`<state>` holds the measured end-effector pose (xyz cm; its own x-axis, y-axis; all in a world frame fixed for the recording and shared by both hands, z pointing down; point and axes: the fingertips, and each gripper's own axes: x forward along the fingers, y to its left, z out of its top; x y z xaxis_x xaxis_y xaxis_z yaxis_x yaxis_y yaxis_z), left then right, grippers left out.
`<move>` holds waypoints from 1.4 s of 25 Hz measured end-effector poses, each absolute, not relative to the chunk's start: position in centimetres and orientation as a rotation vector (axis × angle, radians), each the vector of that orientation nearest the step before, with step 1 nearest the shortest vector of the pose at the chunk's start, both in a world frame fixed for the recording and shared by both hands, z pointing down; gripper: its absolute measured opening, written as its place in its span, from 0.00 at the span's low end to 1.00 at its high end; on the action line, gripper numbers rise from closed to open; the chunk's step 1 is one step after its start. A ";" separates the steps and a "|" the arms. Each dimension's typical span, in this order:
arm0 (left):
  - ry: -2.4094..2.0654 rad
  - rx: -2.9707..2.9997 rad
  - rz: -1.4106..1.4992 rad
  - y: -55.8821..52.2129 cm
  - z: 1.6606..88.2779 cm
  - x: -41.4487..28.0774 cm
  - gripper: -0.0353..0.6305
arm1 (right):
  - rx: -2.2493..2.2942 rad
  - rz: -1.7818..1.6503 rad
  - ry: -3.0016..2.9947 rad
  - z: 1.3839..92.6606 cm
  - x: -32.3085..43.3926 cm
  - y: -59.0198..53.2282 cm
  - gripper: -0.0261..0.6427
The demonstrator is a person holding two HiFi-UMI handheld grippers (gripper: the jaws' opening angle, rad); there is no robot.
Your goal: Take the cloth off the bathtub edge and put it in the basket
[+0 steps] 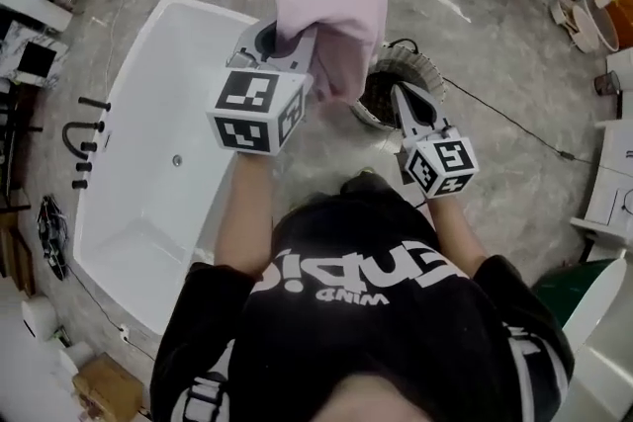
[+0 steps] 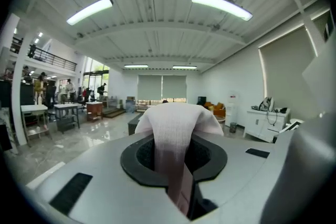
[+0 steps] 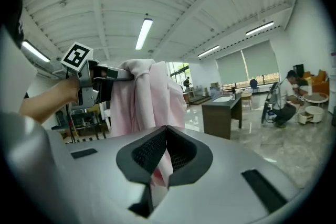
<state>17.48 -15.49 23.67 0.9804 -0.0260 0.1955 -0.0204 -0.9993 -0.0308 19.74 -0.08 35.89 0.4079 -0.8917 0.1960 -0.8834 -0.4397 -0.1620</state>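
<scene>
Forearms (image 1: 242, 212) outstretched, left gripper (image 1: 302, 54) and right gripper (image 1: 401, 94) level, both jaws clamping cloth (image 1: 336, 15).

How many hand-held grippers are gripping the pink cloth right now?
2. The left hand-held gripper is shut on the cloth near its top, by the bathtub. The right hand-held gripper pinches a lower fold, near the basket.

White print stands upside down on the chest of the person's black shirt (image 1: 396, 331) in the head view; the small line reads WIND; the larger letters beside it are only partly legible
</scene>
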 end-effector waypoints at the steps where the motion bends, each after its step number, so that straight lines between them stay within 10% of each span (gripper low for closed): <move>1: -0.019 -3.092 -0.309 -13.9 23.7 19.5 0.16 | -2.634 -0.390 1.586 35.9 21.3 1.8 0.06; 35: -0.707 -2.944 -0.710 2.6 40.7 44.2 0.16 | -2.803 -0.630 0.808 46.0 36.7 19.5 0.06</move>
<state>44.18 2.55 40.66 0.7924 0.4232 0.4393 0.4379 -0.8960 0.0733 36.70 19.52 46.05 0.7657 -0.5388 0.3513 -0.4727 -0.8417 -0.2609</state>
